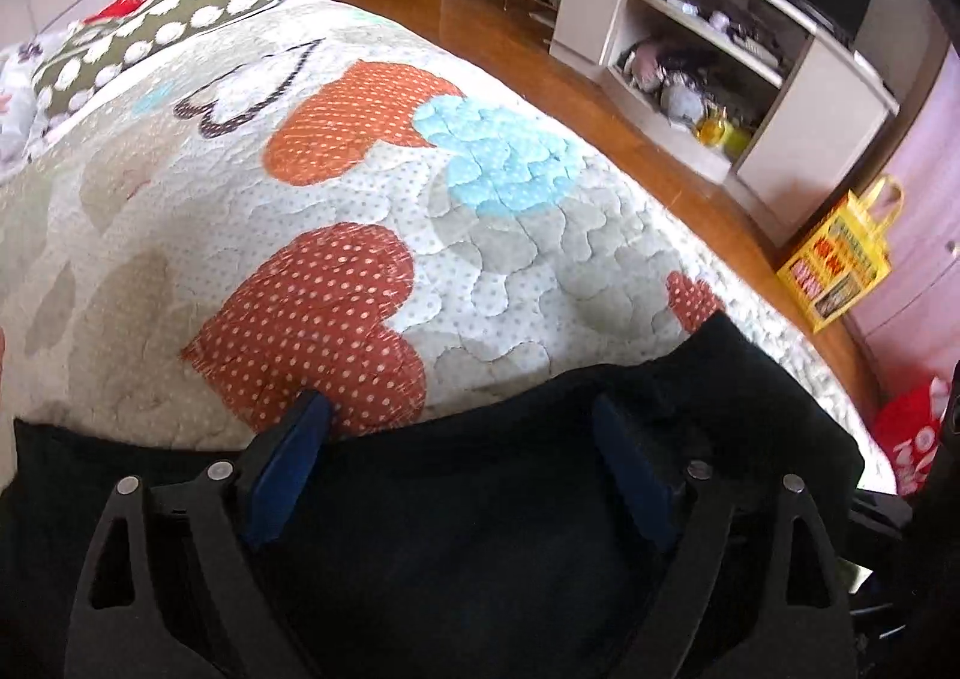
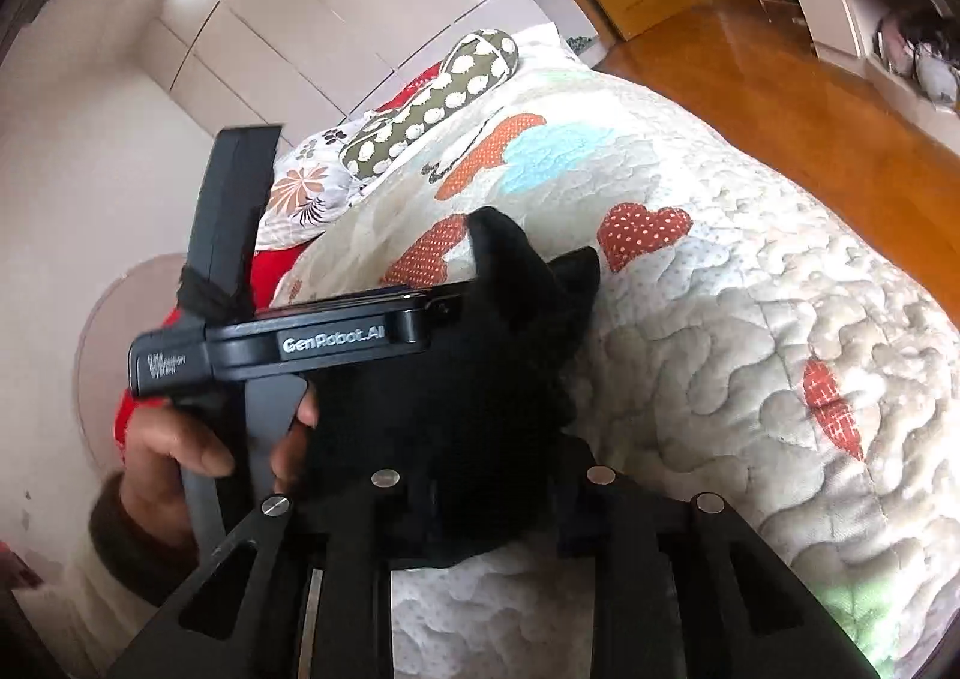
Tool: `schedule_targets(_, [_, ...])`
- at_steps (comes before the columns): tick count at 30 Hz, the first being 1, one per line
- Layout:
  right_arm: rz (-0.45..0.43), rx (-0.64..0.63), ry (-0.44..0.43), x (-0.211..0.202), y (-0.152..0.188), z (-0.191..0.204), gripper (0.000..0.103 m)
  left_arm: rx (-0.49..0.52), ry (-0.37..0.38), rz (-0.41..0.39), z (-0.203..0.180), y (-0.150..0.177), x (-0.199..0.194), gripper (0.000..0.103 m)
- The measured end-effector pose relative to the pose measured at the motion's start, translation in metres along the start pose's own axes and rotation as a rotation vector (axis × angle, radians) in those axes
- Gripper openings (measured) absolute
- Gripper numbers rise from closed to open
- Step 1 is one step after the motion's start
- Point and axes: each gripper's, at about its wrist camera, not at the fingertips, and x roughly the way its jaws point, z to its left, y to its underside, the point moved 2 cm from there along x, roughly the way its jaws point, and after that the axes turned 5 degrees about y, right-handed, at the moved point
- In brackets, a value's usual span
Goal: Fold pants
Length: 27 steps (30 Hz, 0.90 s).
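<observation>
Lying on heart-print quilt (image 1: 336,187), black pants (image 1: 480,499) at near edge of bed. L gripper (image 1: 462,427) jaws spread wide, poised over fabric. R gripper (image 2: 480,499) jaws pinching bunched pants, fabric lifted above quilt. Polka-dot pillow (image 1: 180,25) at far end.

The left tongs (image 1: 462,439) point forward with their 2 blue-padded fingers (image 1: 288,475) spread wide apart, nothing pinched between them. The right tongs (image 2: 486,487) have their fingers drawn close together, clamped on black cloth bunched between them. In the right wrist view, the person's left hand (image 2: 180,457) wraps around the other tool's grey handle.
</observation>
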Motion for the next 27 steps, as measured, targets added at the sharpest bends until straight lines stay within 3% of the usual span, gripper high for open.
schedule_targets(3, [-0.034, -0.096, -0.005, -0.015, -0.014, 0.031, 0.021, -0.064, 0.033, -0.046, 0.015, 0.005, -0.033, 0.089])
schedule_targets(8, [-0.068, -0.309, -0.06, -0.025, -0.03, 0.114, 0.021, -0.188, -0.025, -0.145, 0.066, 0.029, -0.111, 0.089])
schedule_targets(12, [-0.021, -0.469, -0.101, 0.007, -0.019, 0.178, 0.021, -0.344, -0.078, -0.204, 0.121, 0.08, -0.169, 0.09])
schedule_targets(16, [0.105, -0.558, -0.135, 0.072, 0.014, 0.222, 0.028, -0.511, -0.104, -0.228, 0.161, 0.13, -0.188, 0.09])
schedule_targets(17, [0.141, -0.566, -0.128, 0.085, 0.023, 0.226, 0.034, -0.544, -0.106, -0.223, 0.169, 0.139, -0.186, 0.09])
schedule_targets(20, [0.329, -0.534, -0.147, 0.117, 0.054, 0.233, 0.042, -0.628, -0.08, -0.19, 0.185, 0.163, -0.175, 0.09])
schedule_targets(21, [0.322, -0.518, -0.181, 0.109, 0.054, 0.232, 0.042, -0.636, -0.068, -0.191, 0.185, 0.165, -0.173, 0.09])
schedule_targets(23, [0.284, -0.506, -0.22, 0.082, 0.043, 0.224, 0.056, -0.643, -0.036, -0.2, 0.179, 0.168, -0.169, 0.09])
schedule_targets(25, [0.198, -0.486, -0.191, 0.055, 0.022, 0.21, 0.063, -0.624, -0.006, -0.196, 0.168, 0.164, -0.161, 0.09])
schedule_targets(27, [0.135, -0.493, -0.144, 0.048, 0.003, 0.199, 0.063, -0.596, 0.022, -0.195, 0.156, 0.161, -0.154, 0.09])
